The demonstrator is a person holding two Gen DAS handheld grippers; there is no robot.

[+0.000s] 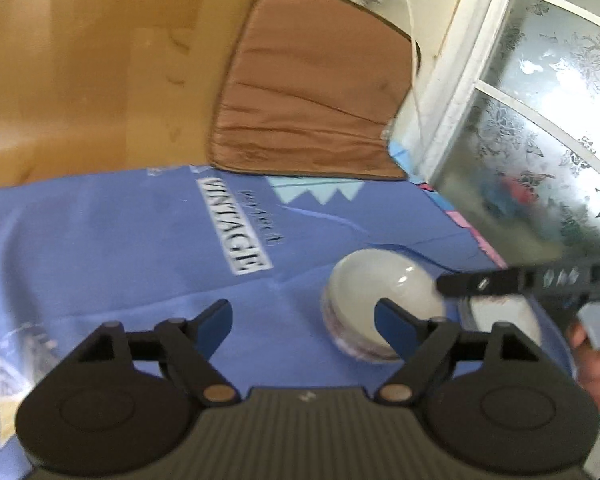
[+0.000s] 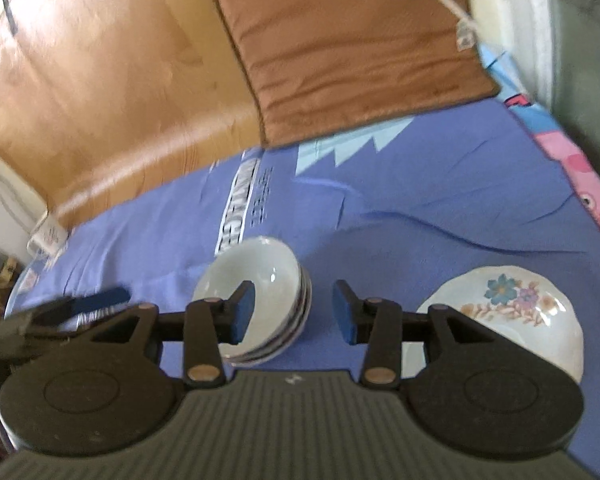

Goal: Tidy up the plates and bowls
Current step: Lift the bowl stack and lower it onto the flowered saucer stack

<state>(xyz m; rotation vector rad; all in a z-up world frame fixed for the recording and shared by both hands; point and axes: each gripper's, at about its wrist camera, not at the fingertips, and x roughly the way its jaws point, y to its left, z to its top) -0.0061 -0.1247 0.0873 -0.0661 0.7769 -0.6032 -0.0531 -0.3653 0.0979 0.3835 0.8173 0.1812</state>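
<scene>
Two hand-held grippers empty, stacked bowls [image 2: 260, 296], floral plate [image 2: 512, 308]

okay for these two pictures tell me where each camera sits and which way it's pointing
Left wrist: rides the left gripper, looking down past its open, empty jaws at the stack of bowls; a hand shows at right.
Right wrist: rides the right gripper, jaws open and empty, facing the stack of bowls and floral plate.
Shared: bowls, blue cloth, brown cushion.
</scene>
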